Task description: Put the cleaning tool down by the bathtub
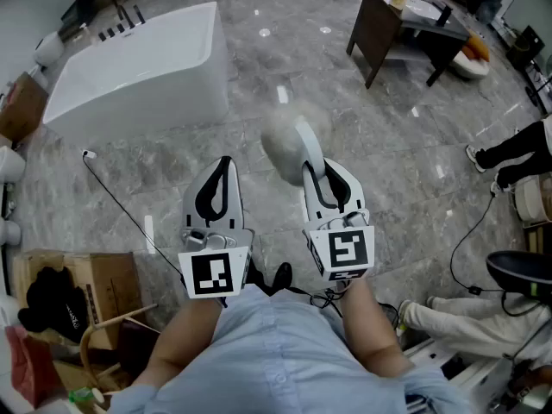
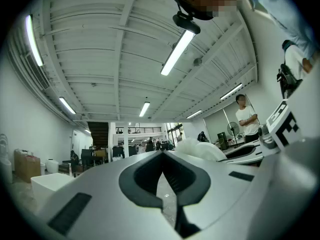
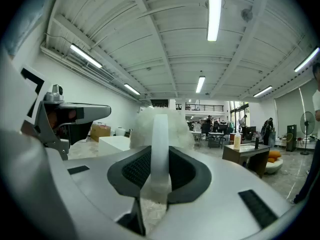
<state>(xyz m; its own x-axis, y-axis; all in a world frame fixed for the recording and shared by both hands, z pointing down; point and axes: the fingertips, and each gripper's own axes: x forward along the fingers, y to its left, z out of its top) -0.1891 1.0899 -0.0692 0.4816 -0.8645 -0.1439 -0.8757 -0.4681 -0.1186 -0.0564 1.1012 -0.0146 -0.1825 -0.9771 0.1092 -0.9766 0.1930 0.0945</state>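
The white bathtub (image 1: 147, 63) stands on the grey marble floor at the upper left; it also shows as a white block (image 3: 115, 143) left of the jaws in the right gripper view. My right gripper (image 1: 312, 172) is shut on the flat white handle (image 3: 160, 149) of the cleaning tool. Its fluffy white head (image 1: 283, 136) sticks out past the fingertips, over the floor to the right of the tub. My left gripper (image 1: 224, 164) hovers beside it with its tips together and nothing between them. In the left gripper view the tool's head (image 2: 200, 149) appears to the right.
A dark wooden table (image 1: 405, 24) with a bottle stands at the far right. A cardboard box (image 1: 78, 283) sits at the lower left, and a thin cable (image 1: 121, 205) crosses the floor. A standing person's legs (image 1: 509, 153) and another person's legs (image 1: 466, 317) are at the right.
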